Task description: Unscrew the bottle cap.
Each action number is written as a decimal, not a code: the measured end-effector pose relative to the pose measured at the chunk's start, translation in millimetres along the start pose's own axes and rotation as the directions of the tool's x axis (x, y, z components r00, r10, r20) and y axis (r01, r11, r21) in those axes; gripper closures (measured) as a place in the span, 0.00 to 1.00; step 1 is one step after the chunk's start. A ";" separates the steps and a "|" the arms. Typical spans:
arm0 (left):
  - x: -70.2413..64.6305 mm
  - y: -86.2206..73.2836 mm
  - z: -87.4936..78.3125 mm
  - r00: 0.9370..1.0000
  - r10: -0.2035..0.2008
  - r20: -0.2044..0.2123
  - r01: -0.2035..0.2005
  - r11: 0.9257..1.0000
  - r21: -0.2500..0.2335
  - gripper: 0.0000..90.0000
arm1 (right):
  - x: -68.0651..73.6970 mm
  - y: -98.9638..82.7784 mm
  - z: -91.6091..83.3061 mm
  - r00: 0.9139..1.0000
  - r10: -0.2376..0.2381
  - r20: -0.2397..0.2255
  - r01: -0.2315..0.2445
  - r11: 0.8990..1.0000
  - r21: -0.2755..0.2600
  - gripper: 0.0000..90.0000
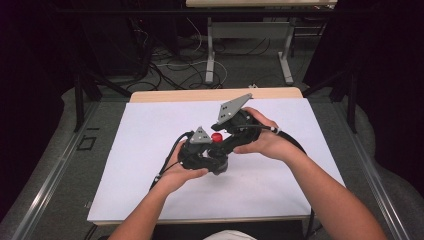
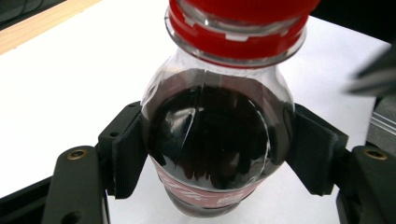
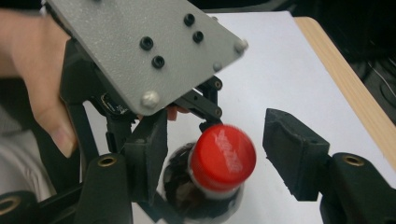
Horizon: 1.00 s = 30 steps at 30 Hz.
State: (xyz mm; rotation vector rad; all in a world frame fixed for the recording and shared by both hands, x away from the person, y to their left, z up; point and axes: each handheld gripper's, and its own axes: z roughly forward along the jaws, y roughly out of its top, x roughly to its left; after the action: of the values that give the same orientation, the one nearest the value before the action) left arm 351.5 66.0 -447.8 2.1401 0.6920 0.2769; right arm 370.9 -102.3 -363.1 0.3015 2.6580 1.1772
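Bottle [image 2: 212, 140] of dark cola held fast near the middle of the white-covered bench [image 1: 150, 150], well away from every edge, upright or close to it. Left gripper [image 1: 200, 155] pinching the bottle's rounded shoulder just above the red label, both ribbed pads pressed flat against the clear plastic on opposite sides, as seen in the left gripper view. Red cap [image 3: 223, 157] seated on the neck, with the ring below it apparently unbroken, so judged not yet unscrewed. Right gripper [image 3: 215, 156] brought over the top from the far side, jaws spread to either side of the cap: the left-hand pad in its own view close beside or perhaps brushing the cap, the other pad plainly apart from it with white bench showing in the gap. No grip on the cap, then. Grey plate [image 3: 144, 51] of the left gripper and a thumb [image 3: 46, 93] crowding the upper left of that same view. From the high view, both hands meeting over the bottle, cap [image 1: 216, 137] visible as a red dot between the two grippers. Judged stage: holding done, alignment over the cap roughly done. Left to do, by this reading: closing the right jaws squarely on the cap, twisting it loose while the left keeps the body from turning, then lifting it off. Cannot tell whether the seal has been cracked at all.
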 end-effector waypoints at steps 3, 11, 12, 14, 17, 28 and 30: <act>2.1 -0.3 -0.6 1.000 -0.002 -0.020 0.002 1.000 -0.005 0.33 | 5.4 -3.8 -1.5 0.995 0.076 0.063 -0.074 0.997 -0.025 0.44; -0.3 0.4 -0.8 1.000 -0.019 -0.020 0.019 1.000 -0.012 0.33 | 22.0 -7.9 1.7 0.984 0.102 0.148 -0.092 0.993 -0.074 0.48; -1.1 0.5 -0.9 1.000 -0.017 -0.015 0.017 1.000 -0.011 0.33 | 22.5 -7.5 2.8 0.984 0.092 0.153 -0.081 0.994 -0.076 0.48; -2.3 1.2 -0.9 1.000 -0.008 -0.014 0.008 1.000 -0.008 0.33 | 23.1 -6.5 4.2 0.983 0.091 0.159 -0.080 0.994 -0.077 0.51; -4.0 1.5 -0.2 1.000 -0.001 -0.007 0.001 1.000 -0.003 0.33 | 20.0 -5.7 6.3 0.985 0.083 0.149 -0.073 0.995 -0.072 0.55; -6.5 0.6 2.9 1.000 0.018 0.014 -0.018 1.000 0.006 0.33 | 3.0 -0.2 8.7 0.999 0.012 0.030 -0.012 1.000 0.010 0.69; -6.8 0.4 3.3 0.999 0.032 0.020 -0.032 0.999 0.009 0.33 | -2.7 1.2 8.1 0.999 -0.028 -0.033 0.029 0.999 0.033 0.69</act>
State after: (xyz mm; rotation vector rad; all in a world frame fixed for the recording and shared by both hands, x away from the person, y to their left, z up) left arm 347.4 59.8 -449.2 2.1616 0.6496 0.2698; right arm 375.8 -96.6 -367.2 0.2513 2.7035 1.1398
